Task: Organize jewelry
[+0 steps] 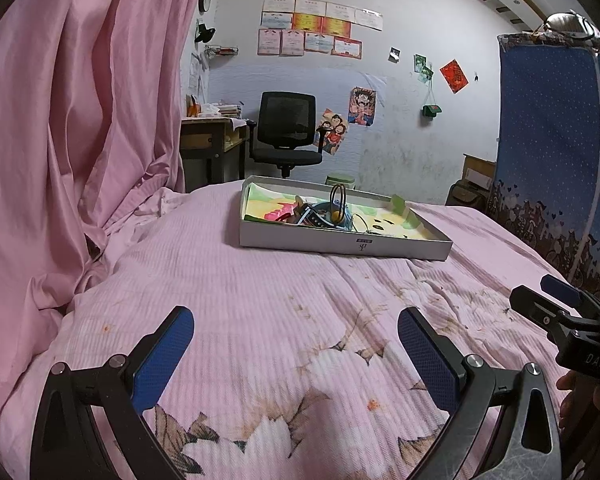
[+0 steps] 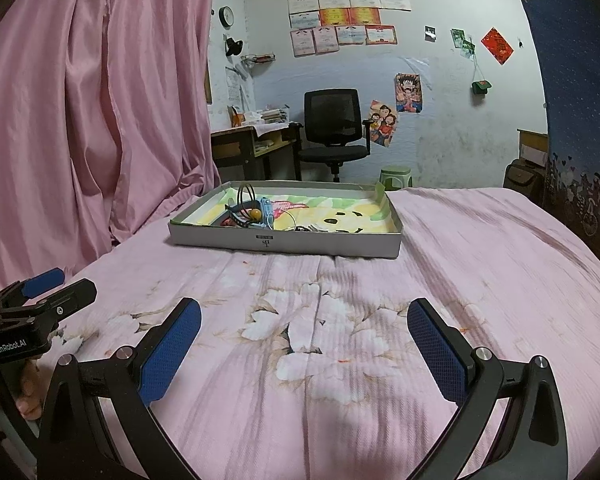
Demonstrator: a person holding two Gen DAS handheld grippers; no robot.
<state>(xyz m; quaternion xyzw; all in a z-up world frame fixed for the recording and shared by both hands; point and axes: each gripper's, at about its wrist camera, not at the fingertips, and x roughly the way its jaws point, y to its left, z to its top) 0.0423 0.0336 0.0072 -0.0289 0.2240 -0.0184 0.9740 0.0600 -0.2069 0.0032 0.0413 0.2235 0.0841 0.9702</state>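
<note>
A shallow grey cardboard box lies on the pink bed, with a colourful lining. A heap of jewelry sits in it: dark bangles standing upright, a blue piece, an orange bead and thin wire rings. My left gripper is open and empty, low over the quilt well short of the box. My right gripper is open and empty too, also short of the box. Each gripper shows at the edge of the other's view, the right one and the left one.
A pink curtain hangs along the left of the bed. A blue patterned curtain hangs at the right. Beyond the bed stand a black office chair, a wooden desk and a green stool.
</note>
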